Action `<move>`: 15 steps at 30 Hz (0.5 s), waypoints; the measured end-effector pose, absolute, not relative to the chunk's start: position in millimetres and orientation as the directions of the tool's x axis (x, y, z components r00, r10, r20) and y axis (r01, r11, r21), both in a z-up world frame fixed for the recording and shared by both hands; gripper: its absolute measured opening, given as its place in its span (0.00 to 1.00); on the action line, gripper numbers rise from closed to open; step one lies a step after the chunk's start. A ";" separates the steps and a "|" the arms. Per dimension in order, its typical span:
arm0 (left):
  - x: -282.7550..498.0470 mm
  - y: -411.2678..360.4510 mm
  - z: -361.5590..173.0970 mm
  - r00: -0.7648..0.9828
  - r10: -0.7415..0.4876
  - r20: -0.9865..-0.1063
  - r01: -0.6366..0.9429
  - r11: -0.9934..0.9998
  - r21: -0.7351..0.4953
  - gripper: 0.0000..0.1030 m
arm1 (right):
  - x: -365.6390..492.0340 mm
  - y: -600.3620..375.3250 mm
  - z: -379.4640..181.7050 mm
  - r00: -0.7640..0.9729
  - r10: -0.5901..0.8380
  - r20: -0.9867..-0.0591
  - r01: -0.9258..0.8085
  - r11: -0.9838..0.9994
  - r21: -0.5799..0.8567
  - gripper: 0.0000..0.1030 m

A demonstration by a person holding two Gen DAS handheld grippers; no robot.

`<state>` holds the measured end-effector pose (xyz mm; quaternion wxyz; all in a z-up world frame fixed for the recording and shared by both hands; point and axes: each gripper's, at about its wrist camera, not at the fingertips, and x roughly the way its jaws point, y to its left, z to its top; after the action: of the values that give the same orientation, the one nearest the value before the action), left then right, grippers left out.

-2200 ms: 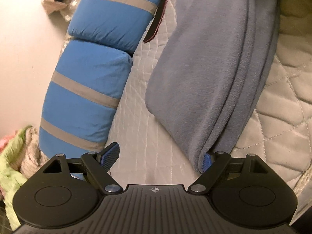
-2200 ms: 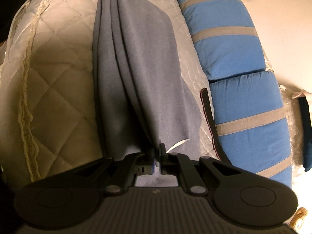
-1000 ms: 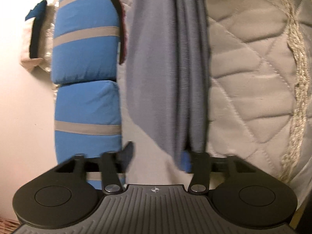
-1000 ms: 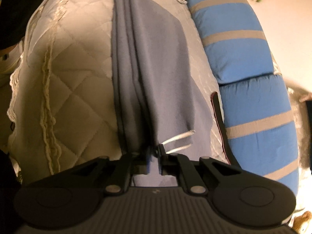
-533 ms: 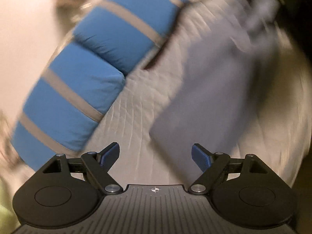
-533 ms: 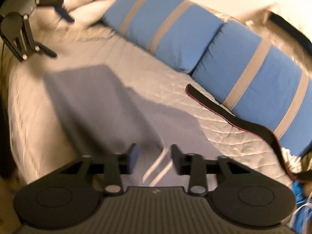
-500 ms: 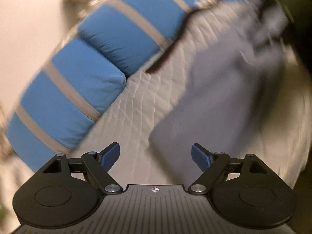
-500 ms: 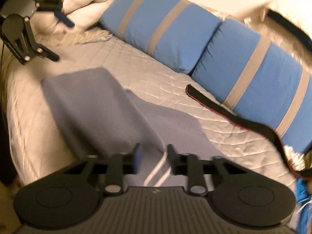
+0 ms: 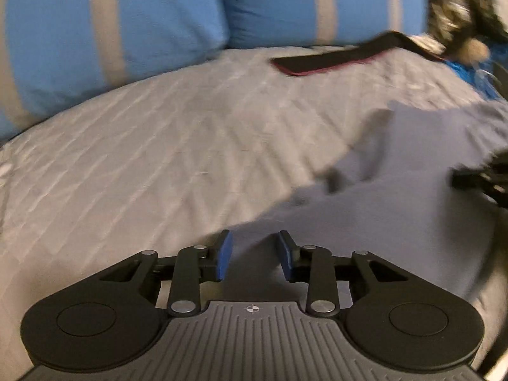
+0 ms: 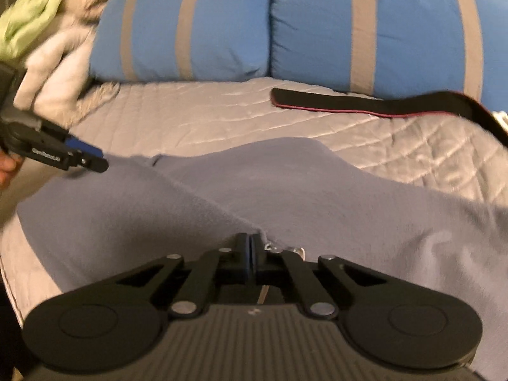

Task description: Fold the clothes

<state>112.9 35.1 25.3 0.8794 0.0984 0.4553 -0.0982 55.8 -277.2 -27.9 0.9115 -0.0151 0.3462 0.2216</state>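
A grey fleece garment (image 10: 285, 190) lies flat across the quilted bed. In the left wrist view it (image 9: 412, 165) fills the lower right. My right gripper (image 10: 250, 250) is shut on an upper edge of the garment near its middle. My left gripper (image 9: 254, 255) is open with a narrow gap, its blue pads at the garment's left edge, holding nothing. It also shows in the right wrist view (image 10: 85, 158) at the far left, over the garment's corner. The right gripper's tip (image 9: 476, 177) shows blurred at the right edge of the left wrist view.
Two blue pillows with grey stripes (image 10: 285, 22) lie along the back of the bed (image 9: 158, 158). A black strap with a red edge (image 10: 365, 104) lies before them. Green and white laundry (image 10: 41, 16) is piled at the back left.
The garment hung stretched between both grippers, then came down flat on the bed. My left gripper let it go and narrowed at its left edge. My right gripper opened briefly, then shut on the fabric.
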 end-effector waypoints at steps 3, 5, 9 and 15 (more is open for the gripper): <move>118.2 55.5 31.6 0.547 -0.047 -0.836 0.153 0.987 0.045 0.33 | 56.0 -279.0 -26.6 0.686 0.377 -0.622 -0.395 0.911 0.116 0.16; 117.6 74.0 34.4 0.508 -0.071 -0.859 0.107 0.994 -0.019 0.44 | 55.3 -280.0 -24.7 0.714 0.347 -0.608 -0.371 0.924 0.091 0.21; 107.9 118.2 30.1 0.443 -0.267 -0.856 0.024 0.958 -0.287 0.47 | 51.5 -290.1 -16.0 0.803 0.223 -0.552 -0.250 0.968 0.027 0.47; 94.8 166.1 0.5 0.381 -0.578 -0.722 -0.119 0.744 -0.658 0.54 | 51.2 -307.2 -6.7 0.830 0.248 -0.500 -0.212 0.969 0.128 0.66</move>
<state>94.8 166.1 0.5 0.7647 -0.3250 0.5359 -0.1500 51.2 -307.2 -6.7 0.9560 0.0337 0.2656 0.1202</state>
